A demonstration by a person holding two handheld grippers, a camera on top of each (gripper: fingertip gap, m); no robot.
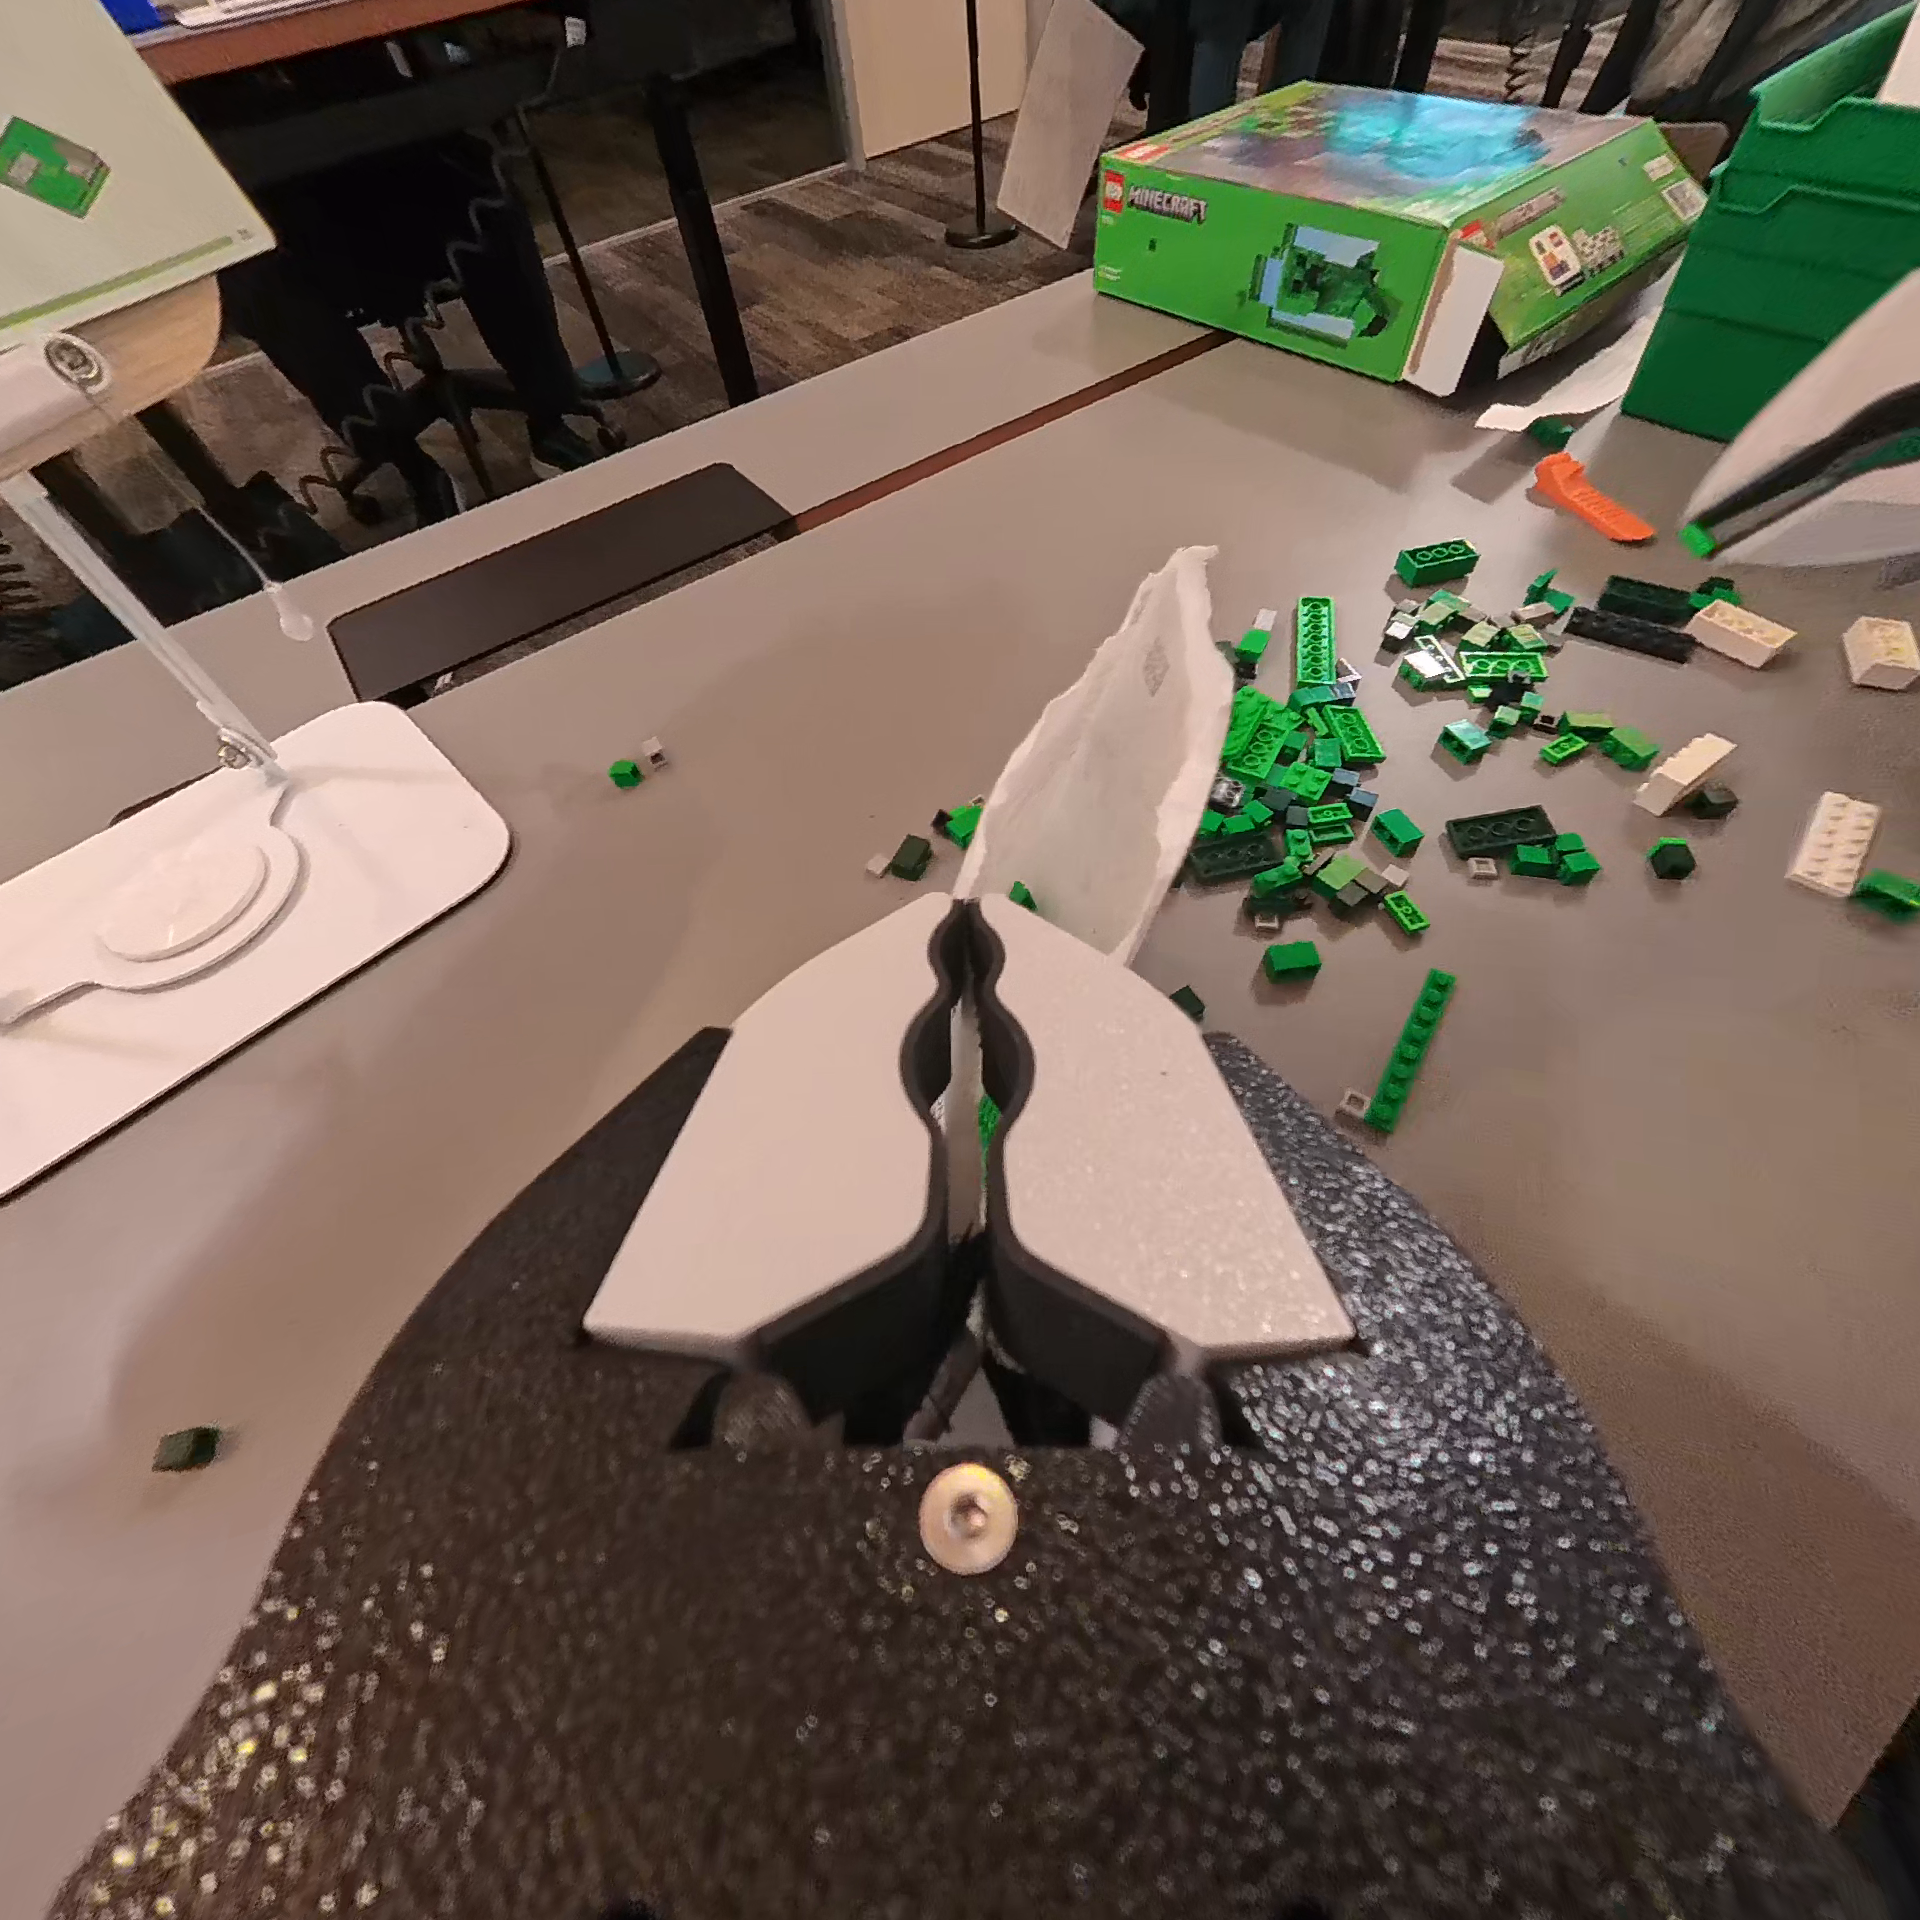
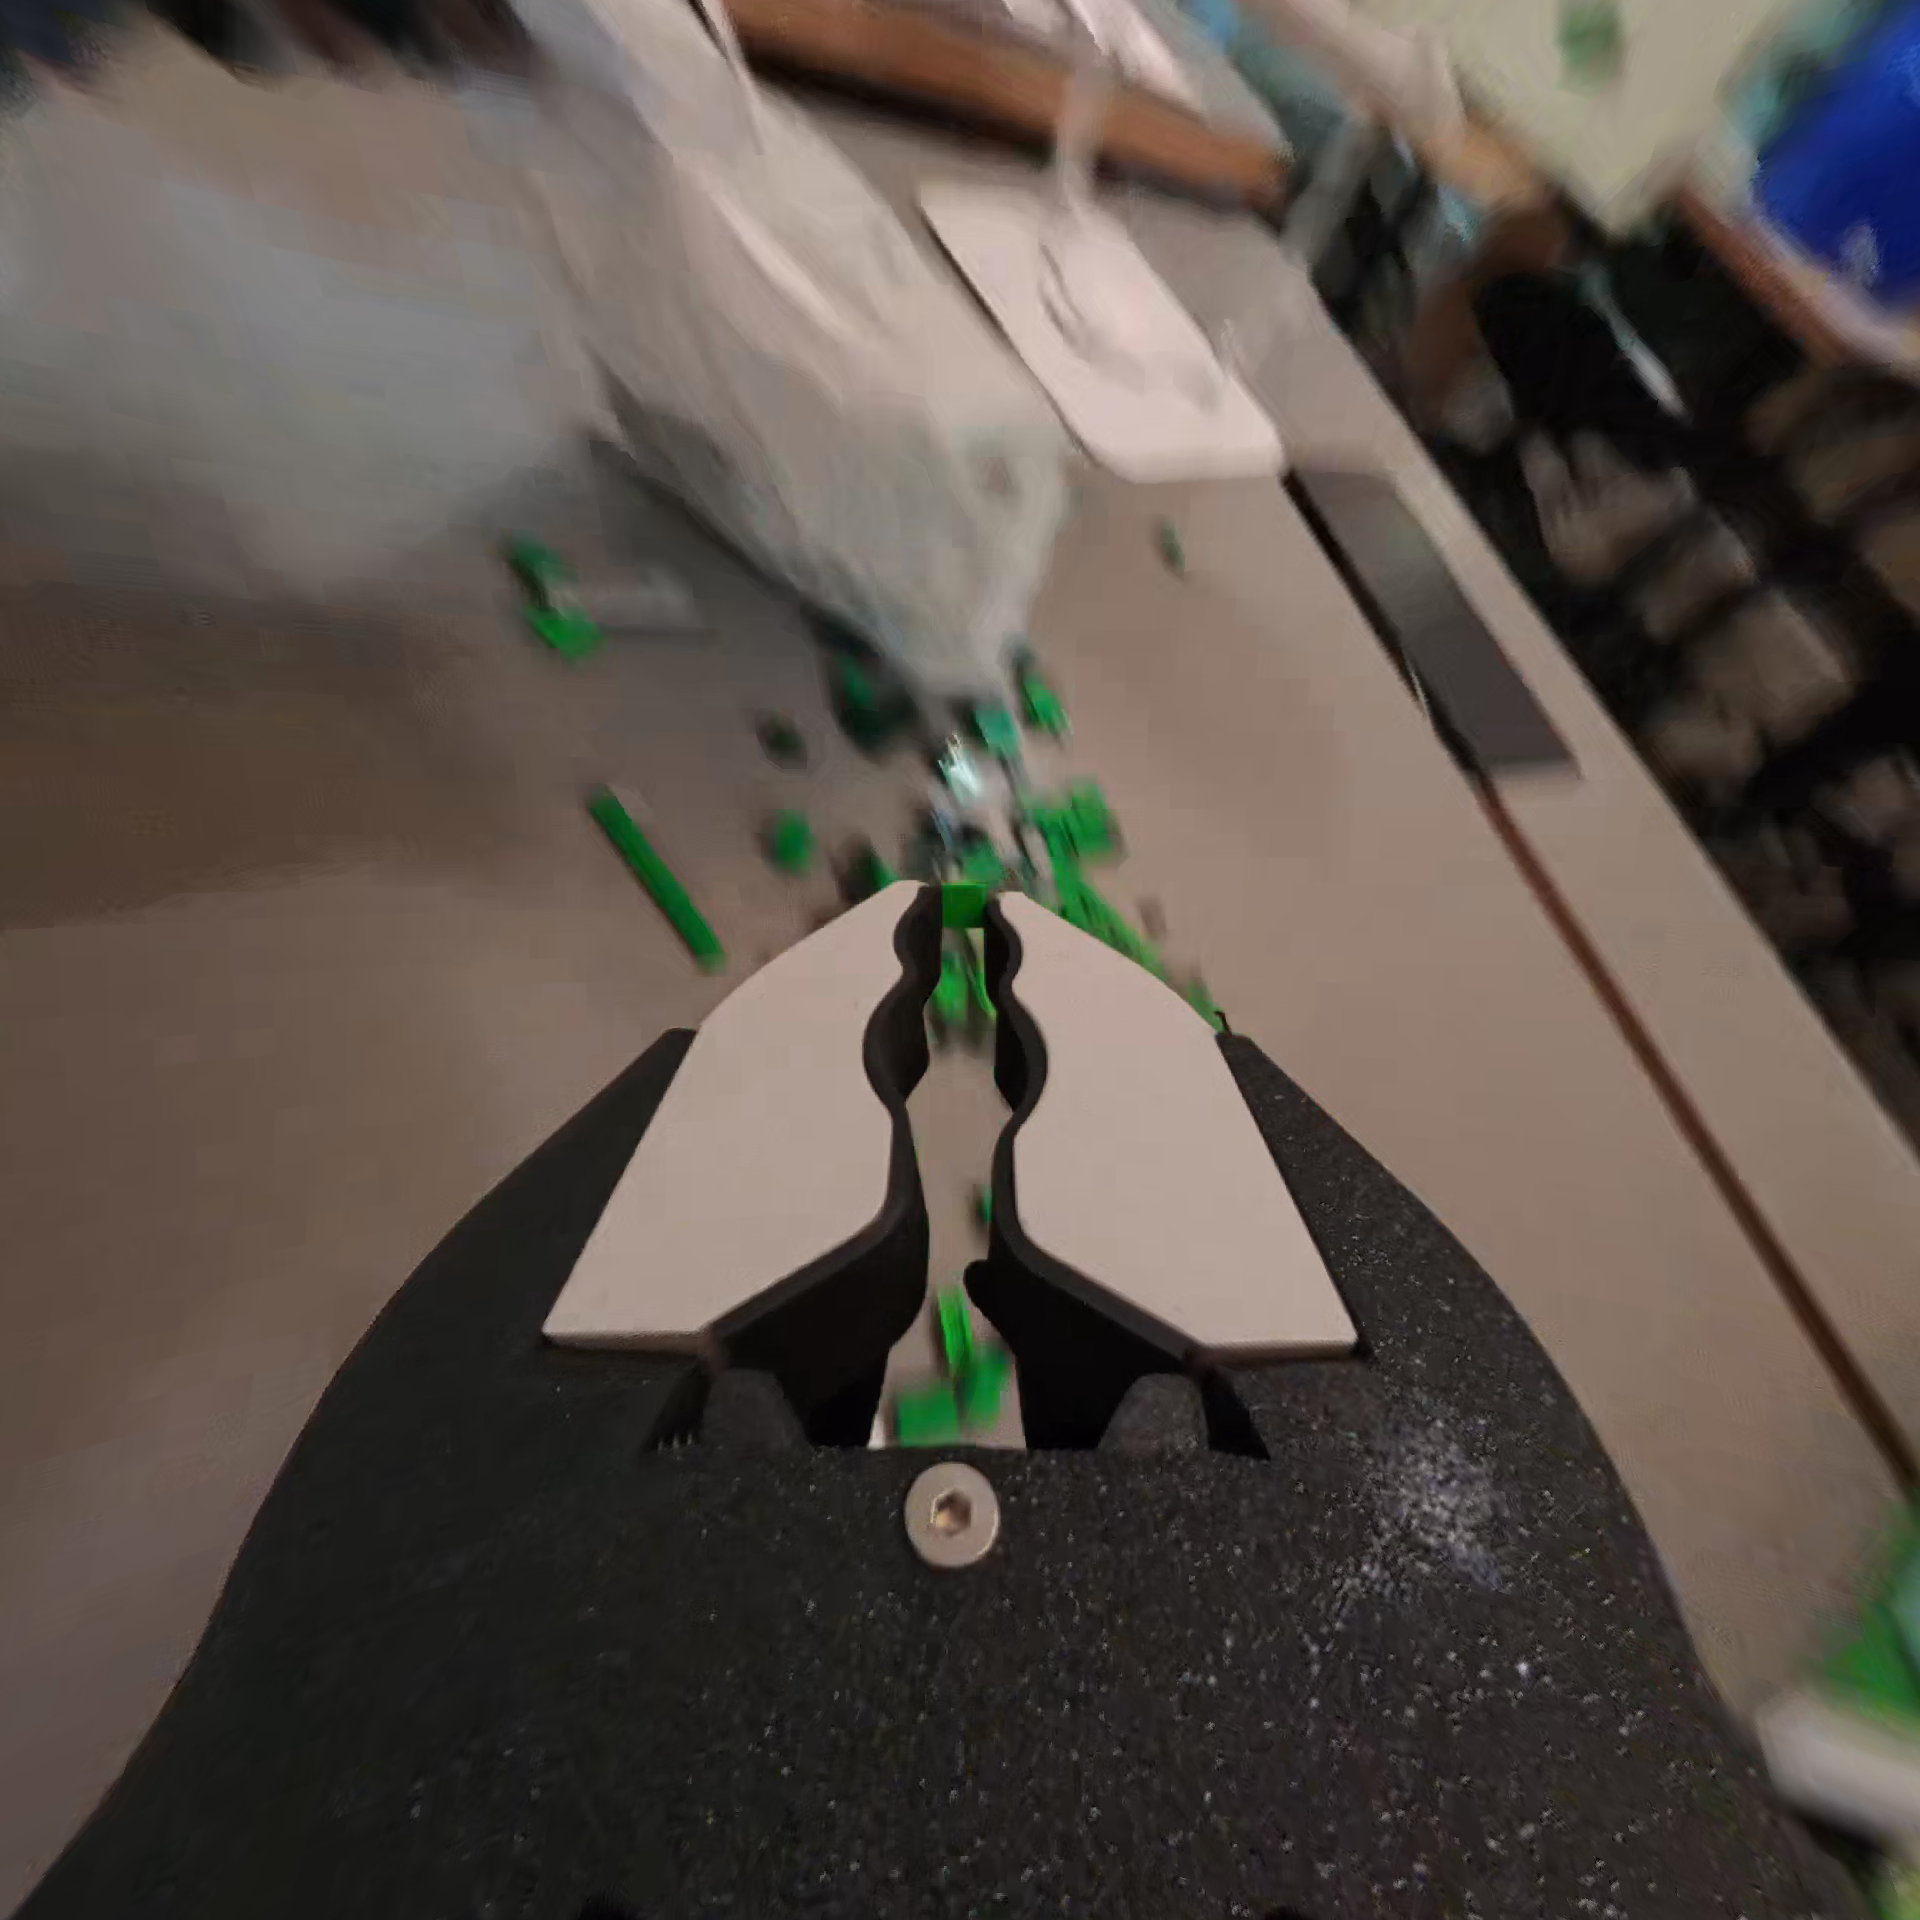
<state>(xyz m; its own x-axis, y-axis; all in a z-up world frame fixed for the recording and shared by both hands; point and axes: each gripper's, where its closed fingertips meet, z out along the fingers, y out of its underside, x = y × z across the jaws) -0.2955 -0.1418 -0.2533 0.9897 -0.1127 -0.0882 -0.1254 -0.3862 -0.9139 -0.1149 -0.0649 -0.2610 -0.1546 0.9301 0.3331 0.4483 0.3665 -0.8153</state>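
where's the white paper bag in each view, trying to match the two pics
Left wrist view: the white paper bag stands just past centre, pinched by the left gripper.
Right wrist view: the same bag is a blurred white shape, upper centre-left, beyond the right gripper, which pinches a small green brick.
Shared landmark: the long green strip lying on the grey table.
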